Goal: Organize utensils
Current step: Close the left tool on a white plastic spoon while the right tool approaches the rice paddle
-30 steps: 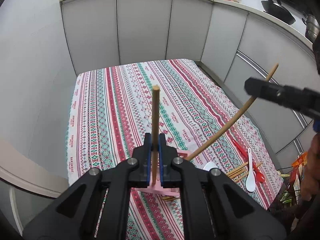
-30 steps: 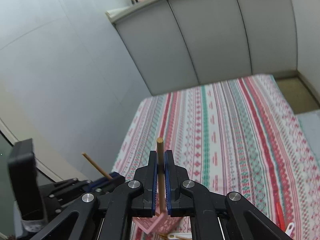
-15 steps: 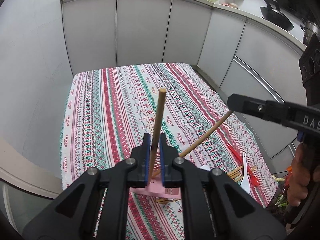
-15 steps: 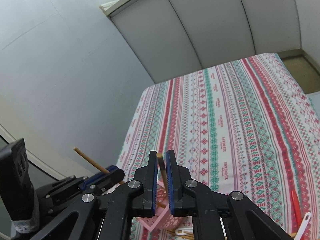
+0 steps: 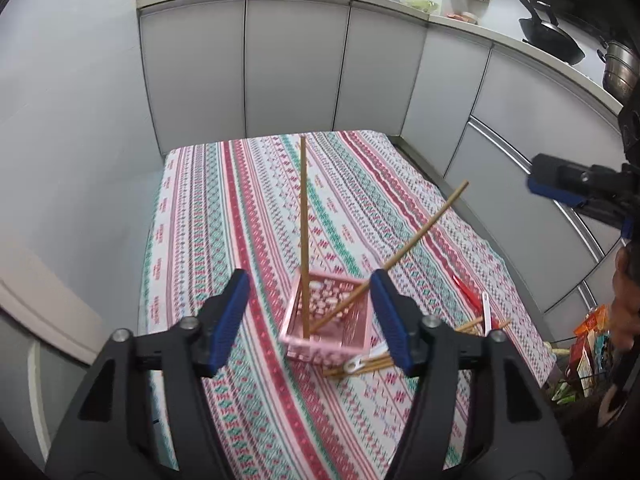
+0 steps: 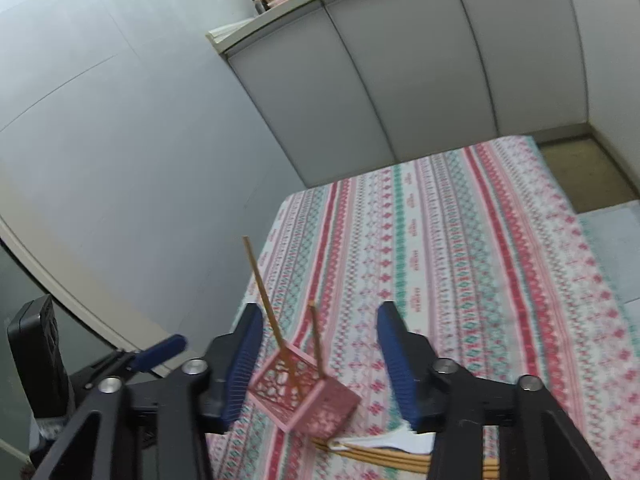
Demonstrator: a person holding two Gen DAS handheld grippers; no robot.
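Two chopsticks (image 5: 304, 236) stand in my pink basket (image 5: 326, 344) | both hand-held grippers, left (image 5: 310, 320) and right (image 6: 320, 360), have just been opening, nothing between the jaws | left: chopstick pile (image 5: 360, 366), white spoons (image 5: 487, 312) beside the basket on the surface (image 5: 224, 208)

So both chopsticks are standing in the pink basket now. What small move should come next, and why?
Probably bring one gripper down to the loose chopsticks beside the pink basket. Both the left gripper and right gripper have just been opening and now hold nothing; two chopsticks lean in the basket, while more chopsticks, a white spoon and a red utensil lie on the tablecloth.
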